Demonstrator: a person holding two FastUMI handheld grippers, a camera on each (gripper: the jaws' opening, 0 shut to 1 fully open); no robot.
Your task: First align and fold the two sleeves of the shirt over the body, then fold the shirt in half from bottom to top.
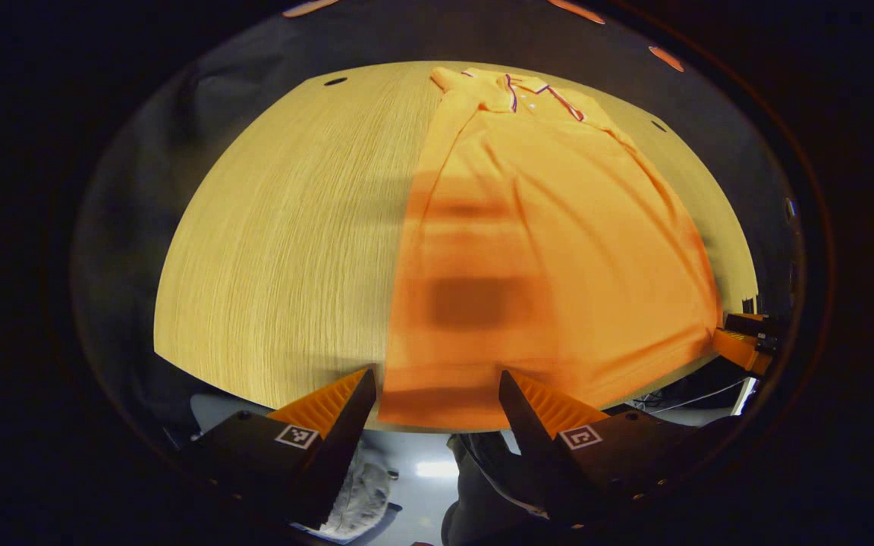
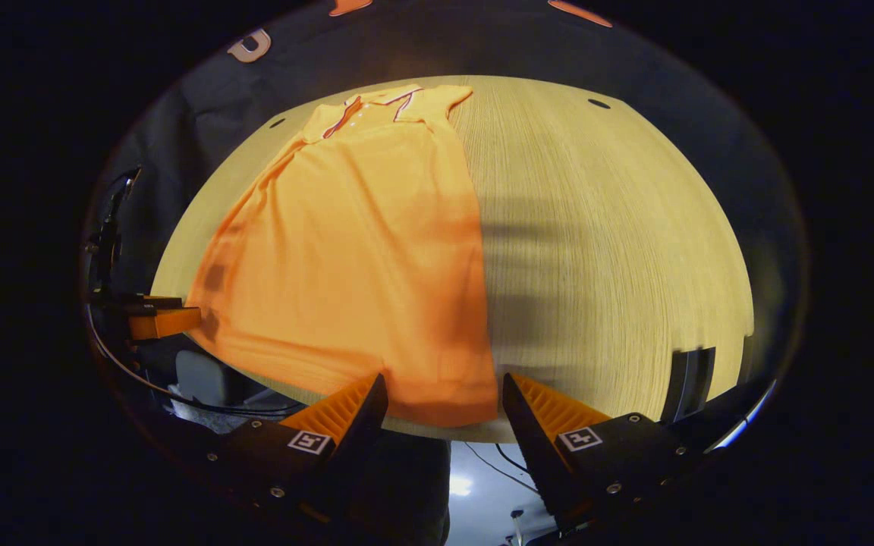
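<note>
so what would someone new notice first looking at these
The orange shirt lies flat on the round wooden table, collar at the far side and hem at the near edge. The left gripper and right gripper each sit open at that hem, one at either bottom corner.

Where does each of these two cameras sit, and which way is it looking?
Left gripper view: rides the left gripper, at the table's near edge, looking along the shirt toward its collar; own open fingers below.
Right gripper view: rides the right gripper, facing likewise, fingers open.
Shared: shirt, table, each other's gripper.
</note>
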